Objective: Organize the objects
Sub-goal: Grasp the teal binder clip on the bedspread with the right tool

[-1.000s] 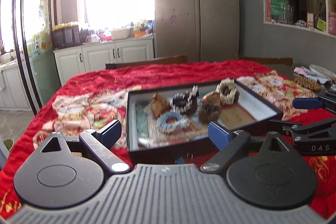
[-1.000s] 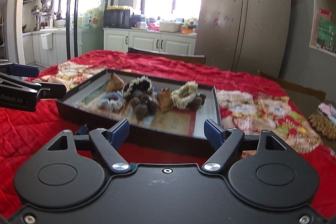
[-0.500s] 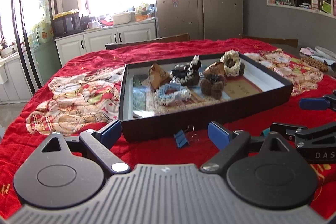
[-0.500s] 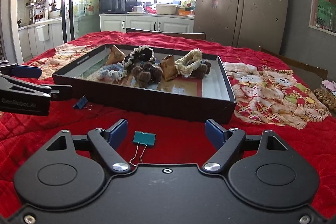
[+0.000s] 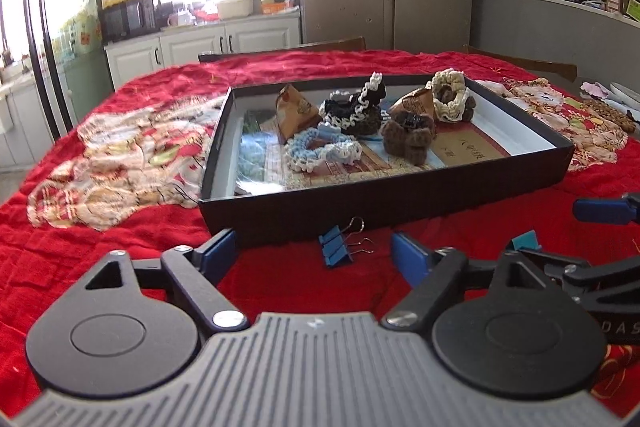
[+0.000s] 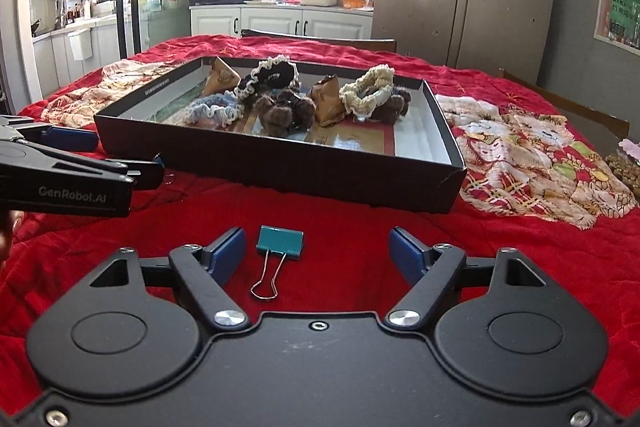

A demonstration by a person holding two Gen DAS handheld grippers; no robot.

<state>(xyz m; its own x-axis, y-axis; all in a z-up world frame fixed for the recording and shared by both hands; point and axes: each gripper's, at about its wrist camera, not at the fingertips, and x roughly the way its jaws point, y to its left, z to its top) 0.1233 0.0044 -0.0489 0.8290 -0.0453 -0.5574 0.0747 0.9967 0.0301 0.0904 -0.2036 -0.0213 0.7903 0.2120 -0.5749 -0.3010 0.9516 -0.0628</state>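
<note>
In front of me a shallow black box sits on the red-clothed surface, its white inner walls showing and a printed sheet lying flat on its floor. Inside it I count a pale blue scrunchie toward the near left, a black scrunchie with white trim behind it, a dark brown furry scrunchie near the middle, and a cream scrunchie at the far right that leans on another dark piece. Two brown paper-wrapped packets stand among them, one at the left and one between the black and cream scrunchies. Everything is bunched toward the box's far half; the near right corner of the floor is bare. Outside the box, a blue binder clip lies on the cloth just beside the near wall, between the tips of my left gripper, whose jaws are closing but stand well apart and touch nothing. A teal binder clip lies flat with its wire handles toward me, between the tips of my right gripper, close to the left fingertip; those jaws are also closing, still wide, with no contact on the clip
</note>
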